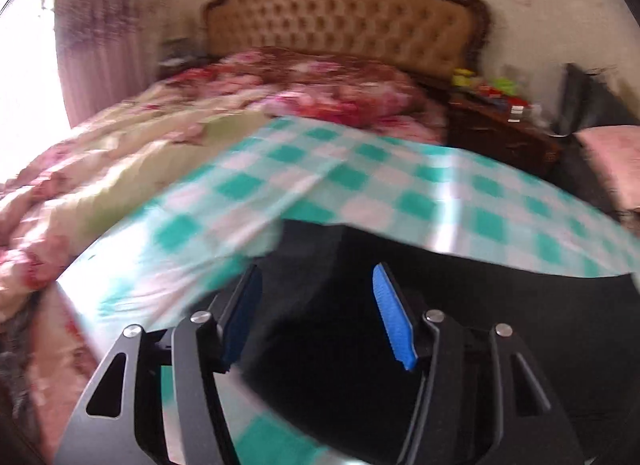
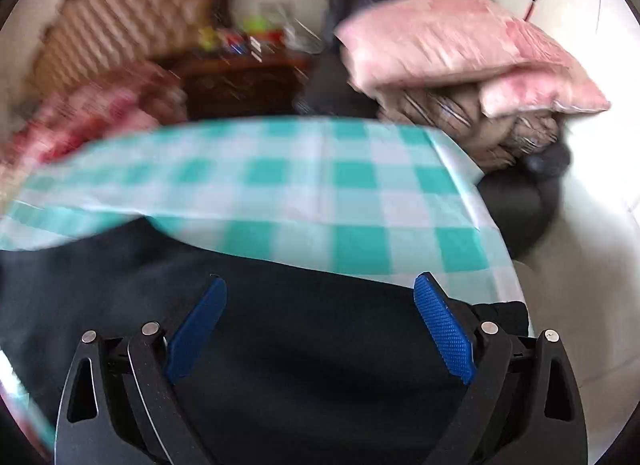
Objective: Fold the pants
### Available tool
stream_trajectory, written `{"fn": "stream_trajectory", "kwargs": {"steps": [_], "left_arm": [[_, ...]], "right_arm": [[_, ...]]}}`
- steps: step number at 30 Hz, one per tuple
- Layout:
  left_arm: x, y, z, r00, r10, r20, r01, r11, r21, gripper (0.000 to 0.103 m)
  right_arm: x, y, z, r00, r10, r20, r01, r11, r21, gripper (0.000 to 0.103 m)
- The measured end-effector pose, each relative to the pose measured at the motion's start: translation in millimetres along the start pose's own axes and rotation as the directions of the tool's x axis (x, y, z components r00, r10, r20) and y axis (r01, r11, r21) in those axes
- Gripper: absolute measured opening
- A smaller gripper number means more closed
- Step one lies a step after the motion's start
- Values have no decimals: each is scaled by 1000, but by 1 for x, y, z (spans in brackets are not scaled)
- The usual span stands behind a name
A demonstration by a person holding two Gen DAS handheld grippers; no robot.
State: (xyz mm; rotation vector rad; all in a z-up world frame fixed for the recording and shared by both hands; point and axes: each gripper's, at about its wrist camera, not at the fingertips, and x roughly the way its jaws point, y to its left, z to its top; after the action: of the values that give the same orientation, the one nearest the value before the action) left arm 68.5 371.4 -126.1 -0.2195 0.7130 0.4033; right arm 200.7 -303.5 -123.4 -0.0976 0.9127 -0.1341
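Dark navy pants (image 1: 460,305) lie flat on a green-and-white checked cloth (image 1: 360,185) covering the work surface. In the left wrist view my left gripper (image 1: 316,285) is open over the pants' left edge, blue pads apart, nothing between them. In the right wrist view the pants (image 2: 312,325) fill the lower frame on the checked cloth (image 2: 320,185). My right gripper (image 2: 320,297) is open wide just above the dark fabric, holding nothing. Both views are motion-blurred.
A bed with a floral quilt (image 1: 140,153) and tufted headboard (image 1: 344,13) stands behind. A dark wooden nightstand (image 1: 496,129) holds small items. Pink pillows (image 2: 460,49) sit stacked on a dark chair (image 2: 516,201) at the right.
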Motion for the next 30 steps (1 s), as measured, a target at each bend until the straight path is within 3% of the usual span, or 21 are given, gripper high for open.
{"fn": "stream_trajectory", "kwargs": {"steps": [1, 2, 4, 8, 11, 13, 25, 28, 30], "left_arm": [[7, -14, 2, 999, -37, -18, 38, 998, 41, 28], [14, -28, 3, 998, -54, -35, 57, 995, 85, 22], [31, -55, 3, 992, -102, -76, 113, 983, 145, 20], [79, -76, -1, 966, -165, -200, 192, 973, 126, 18], [116, -72, -4, 962, -88, -259, 127, 982, 139, 19], [125, -63, -1, 956, -129, -264, 154, 985, 76, 16], [124, -41, 13, 958, -70, -278, 80, 996, 25, 12], [127, -22, 15, 956, -97, -275, 75, 993, -90, 2], [127, -13, 16, 955, -110, -277, 69, 986, -153, 2]], "right_arm": [[11, -5, -3, 999, -26, -32, 27, 1000, 15, 91], [19, -10, -7, 998, -37, -55, 39, 999, 32, 91], [30, -14, -14, 995, -66, -77, 68, 997, 26, 91], [33, -7, -20, 992, -108, -65, 107, 994, -11, 91], [36, -9, -21, 992, -106, -69, 106, 994, -3, 92], [37, -8, -20, 992, -104, -69, 104, 995, -4, 92], [41, -10, -18, 993, -95, -67, 96, 995, 5, 92], [41, -10, -18, 993, -93, -68, 93, 996, 6, 93], [41, -10, -18, 993, -95, -68, 95, 995, 4, 93]]}}
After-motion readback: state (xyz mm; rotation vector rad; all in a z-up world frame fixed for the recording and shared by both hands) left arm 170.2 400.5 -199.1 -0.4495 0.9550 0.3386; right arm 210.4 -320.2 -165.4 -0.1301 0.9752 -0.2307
